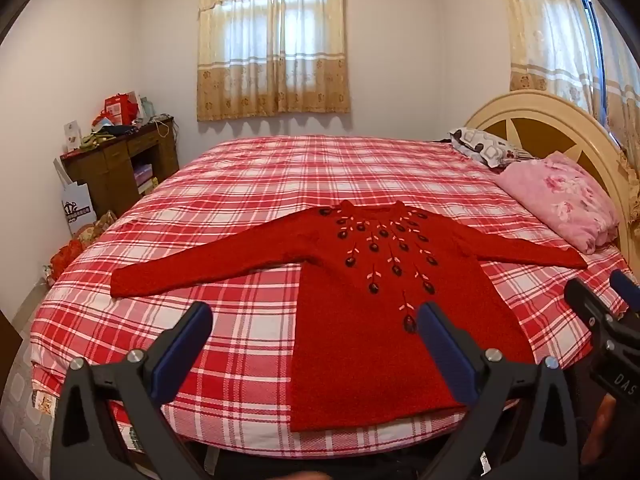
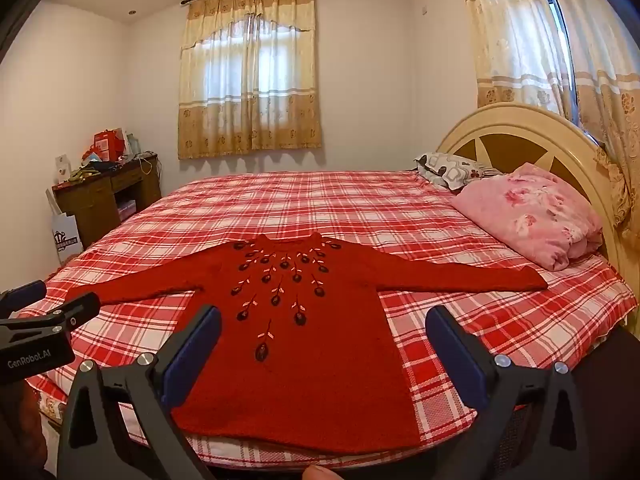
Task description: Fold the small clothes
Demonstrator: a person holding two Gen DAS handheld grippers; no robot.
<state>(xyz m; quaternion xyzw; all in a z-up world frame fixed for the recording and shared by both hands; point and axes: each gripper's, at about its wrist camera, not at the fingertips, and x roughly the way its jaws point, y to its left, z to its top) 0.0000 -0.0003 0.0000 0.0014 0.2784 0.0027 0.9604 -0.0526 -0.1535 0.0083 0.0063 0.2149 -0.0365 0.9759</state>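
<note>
A small red knitted sweater (image 1: 360,320) with dark embroidered flowers lies flat, front up, on the red-and-white plaid bed (image 1: 240,184), both sleeves spread out, hem toward me. It also shows in the right wrist view (image 2: 312,360). My left gripper (image 1: 316,312) is open and empty, held above the hem's left part. My right gripper (image 2: 324,316) is open and empty, held above the sweater's lower body. The right gripper also shows at the right edge of the left wrist view (image 1: 600,296), and the left gripper at the left edge of the right wrist view (image 2: 56,300).
A pink floral folded quilt (image 2: 532,220) and a patterned pillow (image 2: 452,168) lie by the cream headboard (image 2: 520,128) at the right. A dark wooden desk (image 1: 120,160) with clutter stands at the far left. Bags (image 1: 76,204) sit on the floor beside the bed.
</note>
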